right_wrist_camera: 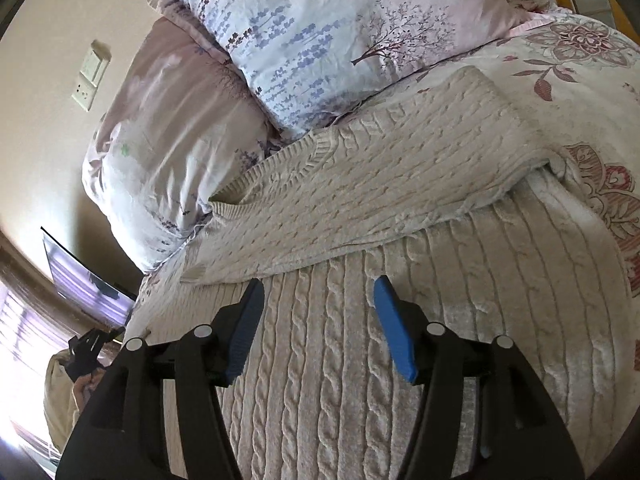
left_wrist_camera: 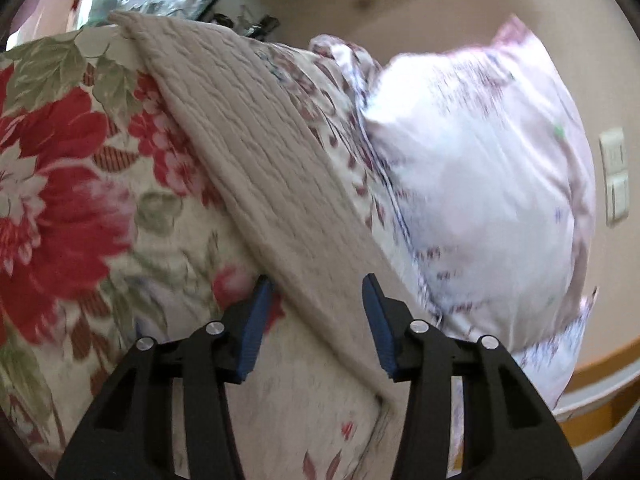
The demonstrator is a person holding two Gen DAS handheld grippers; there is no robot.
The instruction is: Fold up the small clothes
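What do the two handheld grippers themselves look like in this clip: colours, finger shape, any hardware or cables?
Both look identical. The left gripper and right gripper have matte black angular bodies with cut-out slots, round silver bolt heads at the joints, and flat blue ribbed pads on the two fingers. No cables, labels or sleeves show in either wrist view.

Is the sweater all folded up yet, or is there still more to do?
Not finished. Done: one sleeve already lies folded across the cream cable-knit sweater on the bed. In hand: nothing; the left gripper and right gripper are both open, above the knit. Left: the body still lies spread long, so more folds look needed. The other sleeve isn't clearly visible.
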